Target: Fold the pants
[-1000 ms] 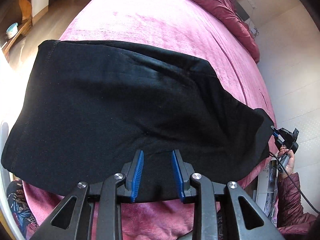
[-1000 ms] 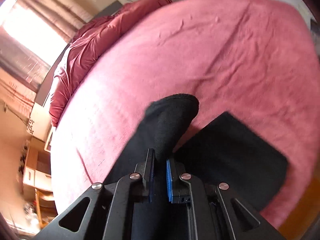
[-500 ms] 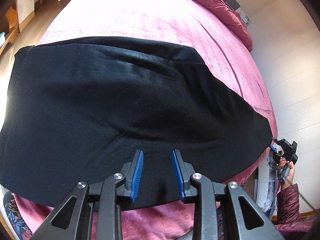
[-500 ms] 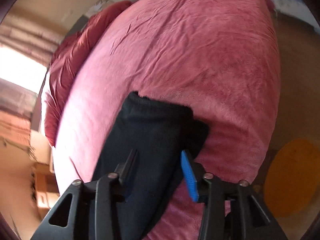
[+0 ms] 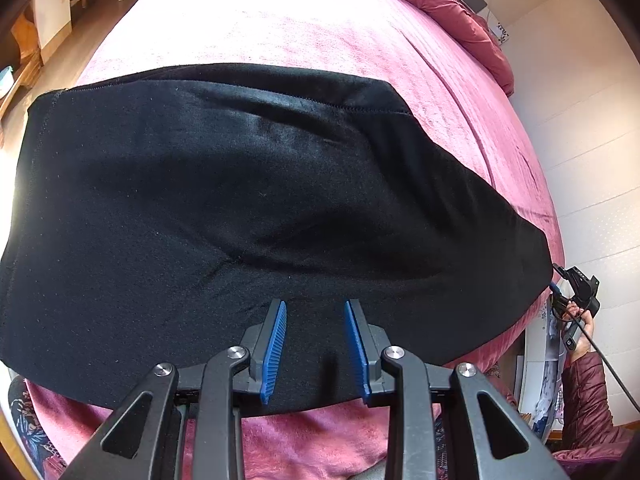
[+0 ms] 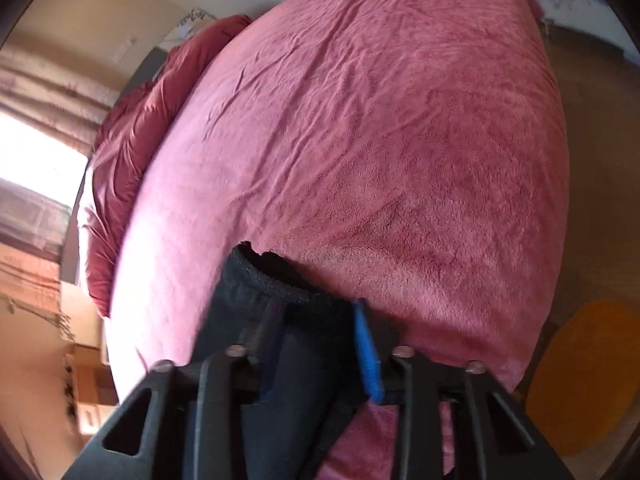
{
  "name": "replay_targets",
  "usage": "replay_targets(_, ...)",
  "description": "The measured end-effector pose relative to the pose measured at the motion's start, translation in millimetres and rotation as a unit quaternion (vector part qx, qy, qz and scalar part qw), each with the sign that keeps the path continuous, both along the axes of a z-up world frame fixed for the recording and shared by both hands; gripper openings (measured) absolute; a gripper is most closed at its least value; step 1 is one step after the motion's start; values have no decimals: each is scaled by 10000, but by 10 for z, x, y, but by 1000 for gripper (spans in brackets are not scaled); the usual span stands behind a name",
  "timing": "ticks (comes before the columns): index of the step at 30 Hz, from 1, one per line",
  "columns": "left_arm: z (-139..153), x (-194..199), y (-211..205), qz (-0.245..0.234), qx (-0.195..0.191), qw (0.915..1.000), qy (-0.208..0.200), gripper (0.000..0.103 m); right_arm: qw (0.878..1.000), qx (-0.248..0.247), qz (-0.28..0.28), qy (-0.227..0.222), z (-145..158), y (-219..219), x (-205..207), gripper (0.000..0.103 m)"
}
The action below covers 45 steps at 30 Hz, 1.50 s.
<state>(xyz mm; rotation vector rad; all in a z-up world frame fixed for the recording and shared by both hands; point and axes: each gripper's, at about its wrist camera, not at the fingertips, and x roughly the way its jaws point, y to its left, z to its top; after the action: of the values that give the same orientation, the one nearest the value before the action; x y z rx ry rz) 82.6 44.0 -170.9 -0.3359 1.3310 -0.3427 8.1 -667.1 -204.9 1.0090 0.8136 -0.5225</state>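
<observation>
— Where do the edges run, and how much room is there?

— The black pants (image 5: 248, 208) lie spread across the near part of the pink bed (image 5: 304, 28). Their right end reaches the bed's edge, and beyond them the cover lies bare up to the bunched red duvet (image 6: 132, 140).

— And the jaws?

— The left gripper (image 5: 315, 350) stands part open over the pants' near edge, cloth between its blue pads (image 5: 274, 354), no pinch visible. The right gripper (image 6: 316, 350) has just been closing, a cuff end between its jaws; blur hides whether they press.
</observation>
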Motion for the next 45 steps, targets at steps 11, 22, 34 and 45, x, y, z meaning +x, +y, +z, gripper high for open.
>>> replay_targets(11,-46,123,-119,-53,77,9999,39,30,9951,-627,254,722,28,64,13,13)
replay_targets(22,46,76,-146,-141,107,9995,-265,32,9759,-1716,591,1211,355,241,150,44)
replay_targets(34,81,198,-380,-493,157,9974,-493,33,7930,-2682,5342,1178,289,2626,1554,42)
replay_targets(45,35,135,-261,-337,250,9962,-760,34,7826,-3020,5131,1820,170,2918,1804,29)
